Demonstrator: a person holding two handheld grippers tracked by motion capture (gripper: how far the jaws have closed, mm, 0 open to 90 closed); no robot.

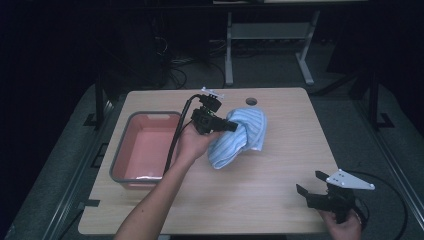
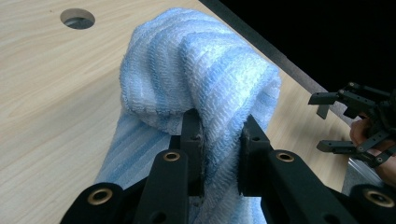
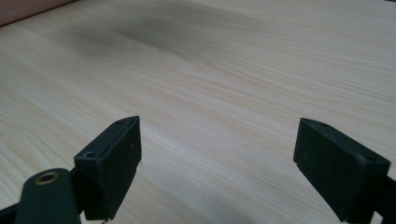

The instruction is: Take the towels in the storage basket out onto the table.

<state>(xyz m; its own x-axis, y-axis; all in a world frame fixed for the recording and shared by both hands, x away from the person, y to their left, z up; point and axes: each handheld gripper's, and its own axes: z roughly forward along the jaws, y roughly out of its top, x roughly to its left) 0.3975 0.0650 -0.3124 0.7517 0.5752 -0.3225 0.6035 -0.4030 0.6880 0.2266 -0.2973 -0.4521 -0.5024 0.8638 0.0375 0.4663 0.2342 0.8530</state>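
Blue-striped towel (image 1: 240,136) sits bunched at centre of the high view, on the wooden table (image 1: 260,200), w/ part of it lifted off the surface and its lower end touching the tabletop. In the left gripper view the towel (image 2: 201,88) fills the middle, a thick fold of it pinched betw. the two black jaws. Left gripper (image 1: 231,126) is clamped on that fold, jaws narrow w/ cloth squeezed betw. them; the hand (image 1: 192,142) holding it comes in from bottom centre-left. Just left of it, a pink tub w/ grey rim (image 1: 120,150) rests on the table, apart from the towel. Round hole (image 1: 251,101) in the tabletop lies near the towel's upper edge. Right gripper (image 1: 309,187) is at lower right of the frame, well apart from the towel, jaws wide w/ nothing betw. them; right gripper view has bare wood (image 3: 210,84) under them.
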